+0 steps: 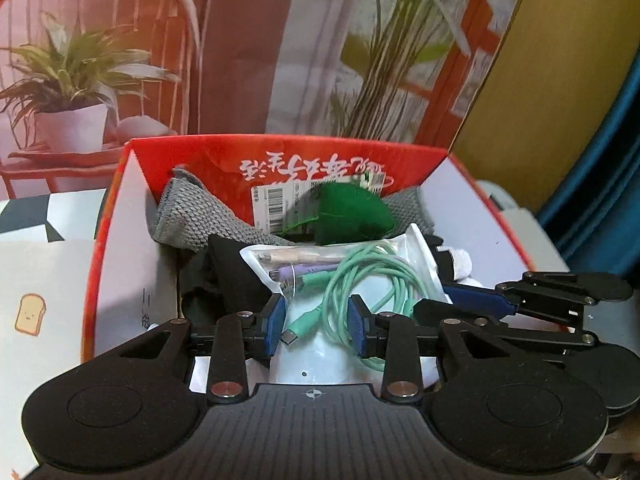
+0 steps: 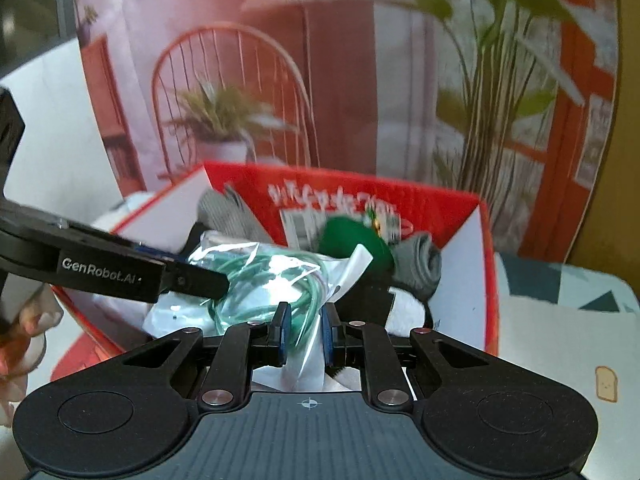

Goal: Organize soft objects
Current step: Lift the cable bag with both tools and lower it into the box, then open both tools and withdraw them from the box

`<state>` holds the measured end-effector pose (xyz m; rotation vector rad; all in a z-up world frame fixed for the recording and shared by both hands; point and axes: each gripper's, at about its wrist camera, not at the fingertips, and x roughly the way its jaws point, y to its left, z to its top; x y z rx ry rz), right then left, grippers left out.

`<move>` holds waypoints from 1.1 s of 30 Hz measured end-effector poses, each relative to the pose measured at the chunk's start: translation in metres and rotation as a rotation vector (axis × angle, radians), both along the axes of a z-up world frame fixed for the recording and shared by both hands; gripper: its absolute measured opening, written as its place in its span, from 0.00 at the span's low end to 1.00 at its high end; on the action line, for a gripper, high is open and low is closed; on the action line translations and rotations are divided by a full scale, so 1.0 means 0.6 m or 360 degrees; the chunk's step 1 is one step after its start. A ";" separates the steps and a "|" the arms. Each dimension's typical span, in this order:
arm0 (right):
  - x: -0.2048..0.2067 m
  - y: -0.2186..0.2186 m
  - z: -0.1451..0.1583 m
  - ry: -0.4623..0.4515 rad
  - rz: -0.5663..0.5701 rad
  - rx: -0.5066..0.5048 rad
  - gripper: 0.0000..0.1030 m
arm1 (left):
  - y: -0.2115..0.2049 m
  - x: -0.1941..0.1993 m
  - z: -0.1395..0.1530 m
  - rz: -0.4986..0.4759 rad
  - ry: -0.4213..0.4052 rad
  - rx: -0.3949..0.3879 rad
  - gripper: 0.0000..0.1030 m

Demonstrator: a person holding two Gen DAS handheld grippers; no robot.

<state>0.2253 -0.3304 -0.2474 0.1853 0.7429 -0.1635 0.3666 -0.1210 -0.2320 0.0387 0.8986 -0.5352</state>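
Observation:
A red and white cardboard box (image 1: 120,216) holds soft things: a grey knit cloth (image 1: 192,216), a green felt pouch (image 1: 352,212), a black cloth (image 1: 228,272) and a clear plastic bag of mint-green cables (image 1: 360,276). My left gripper (image 1: 318,326) is open above the bag, its pads on either side of the cables. In the right wrist view my right gripper (image 2: 306,330) hangs over the same bag (image 2: 256,276), jaws narrowly apart with the bag's edge between them. The box (image 2: 486,280), green pouch (image 2: 352,240) and a rolled grey cloth (image 2: 420,268) show there too.
The right gripper shows in the left wrist view (image 1: 520,300) at the box's right side. The left gripper's arm (image 2: 120,268) crosses the right wrist view. A printed backdrop of plants and a chair (image 1: 100,60) stands behind the box. A patterned tablecloth (image 2: 560,340) covers the table.

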 end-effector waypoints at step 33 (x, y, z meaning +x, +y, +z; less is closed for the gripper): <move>0.004 0.003 0.020 0.0245 -0.0111 0.0001 0.63 | 0.010 -0.035 0.038 -0.0022 -0.0084 0.0042 0.75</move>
